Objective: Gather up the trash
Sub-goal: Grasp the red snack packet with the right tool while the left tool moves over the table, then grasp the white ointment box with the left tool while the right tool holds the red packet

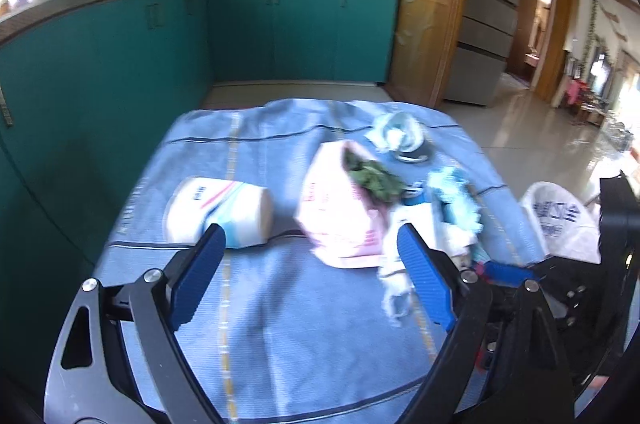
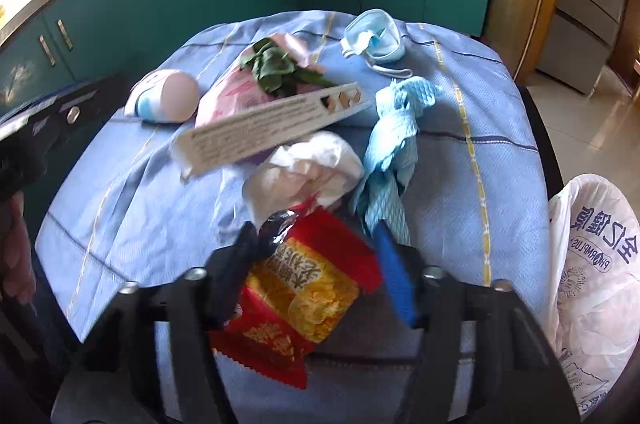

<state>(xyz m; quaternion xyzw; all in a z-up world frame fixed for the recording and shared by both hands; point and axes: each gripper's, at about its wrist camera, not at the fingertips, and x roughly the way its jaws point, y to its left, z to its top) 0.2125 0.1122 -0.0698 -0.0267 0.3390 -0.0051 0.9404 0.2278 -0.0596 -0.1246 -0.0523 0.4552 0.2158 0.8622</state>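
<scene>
So the tabletop with its light blue woven cloth [image 2: 448,183] has one of each bit of trash on it; one red and yellow foil snack wrapper [image 2: 304,300] low in the middle of the right wrist view, sitting right between the blue pads of the right tool [image 2: 316,280], which look pressed in on its sides; one crumpled white tissue [image 2: 304,171] just above it; one long white printed cardboard strip [image 2: 276,127]; one pink plastic bag [image 2: 232,91] with green leaves [image 2: 276,65] poking out; one white paper roll [image 2: 164,97] on the left; one pale blue face mask [image 2: 374,35] at the top; one knotted light blue wipe cloth [image 2: 394,135]; one white printed plastic bag [image 2: 592,264] at the right edge. The left tool [image 1: 308,260] hangs wide apart with nothing in it, low in its own frame.
</scene>
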